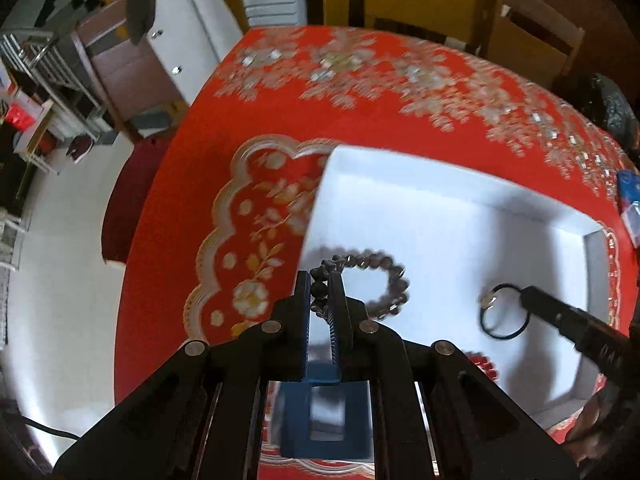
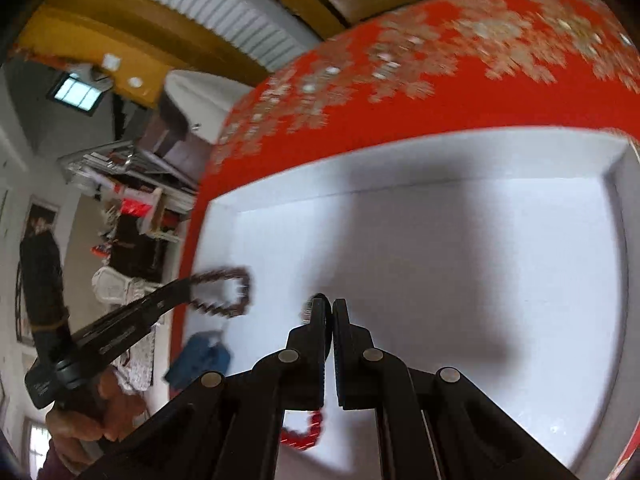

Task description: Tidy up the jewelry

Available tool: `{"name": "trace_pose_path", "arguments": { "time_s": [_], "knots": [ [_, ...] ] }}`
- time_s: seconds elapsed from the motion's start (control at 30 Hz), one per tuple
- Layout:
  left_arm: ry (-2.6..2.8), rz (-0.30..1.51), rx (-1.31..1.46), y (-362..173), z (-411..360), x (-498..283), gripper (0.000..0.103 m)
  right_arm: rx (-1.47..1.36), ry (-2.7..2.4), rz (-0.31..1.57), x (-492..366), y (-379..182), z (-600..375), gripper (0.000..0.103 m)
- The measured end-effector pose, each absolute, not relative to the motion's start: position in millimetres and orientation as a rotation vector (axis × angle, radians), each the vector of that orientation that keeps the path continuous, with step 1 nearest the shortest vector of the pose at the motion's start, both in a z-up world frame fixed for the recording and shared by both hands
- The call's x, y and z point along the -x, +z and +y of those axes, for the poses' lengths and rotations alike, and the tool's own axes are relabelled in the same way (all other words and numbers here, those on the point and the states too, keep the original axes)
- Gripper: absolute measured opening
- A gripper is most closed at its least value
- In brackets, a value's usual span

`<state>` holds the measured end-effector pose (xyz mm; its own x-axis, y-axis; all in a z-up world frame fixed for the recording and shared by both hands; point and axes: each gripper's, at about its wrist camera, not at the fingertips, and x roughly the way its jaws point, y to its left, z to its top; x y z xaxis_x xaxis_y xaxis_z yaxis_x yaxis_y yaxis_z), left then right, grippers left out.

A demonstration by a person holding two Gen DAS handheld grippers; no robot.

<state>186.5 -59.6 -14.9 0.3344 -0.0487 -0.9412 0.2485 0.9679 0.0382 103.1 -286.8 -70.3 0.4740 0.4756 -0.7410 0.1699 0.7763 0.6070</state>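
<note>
While both grippers are hanging above the white tray (image 1: 460, 216), each is gripping a piece of jewelry. The left gripper (image 1: 320, 280) is clenching its jaws on a dark beaded bracelet (image 1: 384, 280), which is dangling from the fingertips as a loop over the tray's left part, just inside the left rim. In the right wrist view the same bracelet (image 2: 224, 292) is showing as a blurred loop at the tip of the left gripper (image 2: 184, 288), over the tray's left edge (image 2: 208, 240).

The right gripper (image 1: 524, 296) is pinching a thin black ring-shaped band with a small shiny piece on it (image 1: 504, 312), and this band is hanging over the tray's right part, well apart from the bracelet. From its own camera the right gripper (image 2: 328, 308) is showing its jaws pressed nearly together, with only a sliver of the band peeking out beside the left finger.

A red beaded bracelet (image 2: 304, 432) is lying inside the tray near its near rim, partly hidden behind the gripper bodies in both views (image 1: 484, 364). A blue box (image 1: 320, 412) is sitting just outside the tray's near left corner. The tray is resting on a red cloth with pale flowers (image 1: 360, 80). A hand (image 2: 92, 412) is holding the left gripper's handle, off the tray's left side.
</note>
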Motion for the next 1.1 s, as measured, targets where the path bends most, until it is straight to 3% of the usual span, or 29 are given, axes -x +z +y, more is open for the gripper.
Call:
{"name": "trace_pose_path", "arguments": {
  "time_s": [0.27, 0.33, 0.4, 0.47, 0.6, 1.1],
  "knots": [
    [-0.174, 1.210, -0.181, -18, -55, -180, 0.007, -0.644, 0.217, 1.105, -112, -71, -274, 0.006],
    [-0.186, 1.212, -0.179, -17, -53, -179, 0.007, -0.622, 0.198, 1.092, -106, -66, -276, 0.029],
    [-0.208, 1.218, -0.176, -16, -54, -176, 0.009, -0.626, 0.180, 1.076, -97, -60, -282, 0.038],
    [-0.229, 1.221, -0.165, -14, -55, -173, 0.015, -0.635, 0.192, 1.080, -88, -54, -286, 0.038],
    [-0.255, 1.187, -0.156, 0, -57, -162, 0.038, -0.574, 0.186, 1.061, -64, -36, -285, 0.038],
    [-0.245, 1.084, -0.177, 33, -52, -83, 0.042, -0.400, 0.055, 1.026, 20, 1, -264, 0.043]
  ]
}}
